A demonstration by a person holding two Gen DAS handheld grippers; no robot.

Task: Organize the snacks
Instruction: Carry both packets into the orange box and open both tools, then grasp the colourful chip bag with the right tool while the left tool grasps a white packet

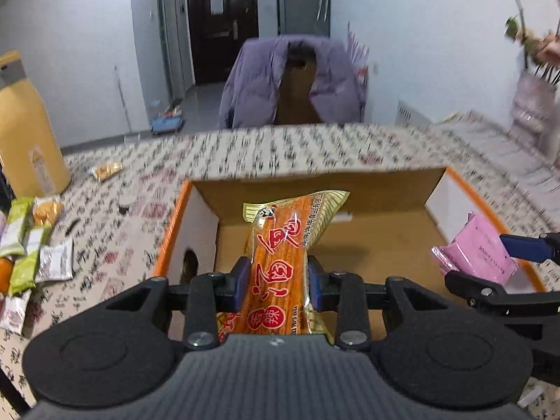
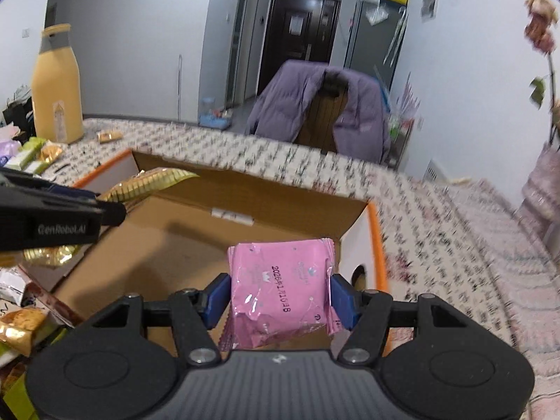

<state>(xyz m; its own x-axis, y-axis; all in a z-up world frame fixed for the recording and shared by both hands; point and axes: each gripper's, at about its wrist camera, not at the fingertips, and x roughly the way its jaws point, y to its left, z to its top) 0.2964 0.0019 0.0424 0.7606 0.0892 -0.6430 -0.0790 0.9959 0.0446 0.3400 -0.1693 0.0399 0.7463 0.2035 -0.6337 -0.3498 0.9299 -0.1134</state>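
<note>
My left gripper (image 1: 278,278) is shut on a long orange and gold snack pack (image 1: 280,245) with red characters, held over the open cardboard box (image 1: 367,245) with orange rims. In the right wrist view my right gripper (image 2: 280,295) is shut on a square pink snack packet (image 2: 281,283), also above the box (image 2: 182,245), near its right wall. The pink packet (image 1: 476,248) and a right finger show at the right edge of the left wrist view. The left gripper's finger (image 2: 63,215) and the gold pack end (image 2: 154,182) show at the left of the right wrist view.
Several loose snack packets (image 1: 31,238) lie on the patterned tablecloth left of the box, with one small packet (image 1: 106,171) farther back. A tall yellow bottle-shaped container (image 1: 24,129) stands at the far left. A chair with a purple jacket (image 1: 290,84) sits behind the table; a vase with flowers (image 1: 532,112) stands at the right.
</note>
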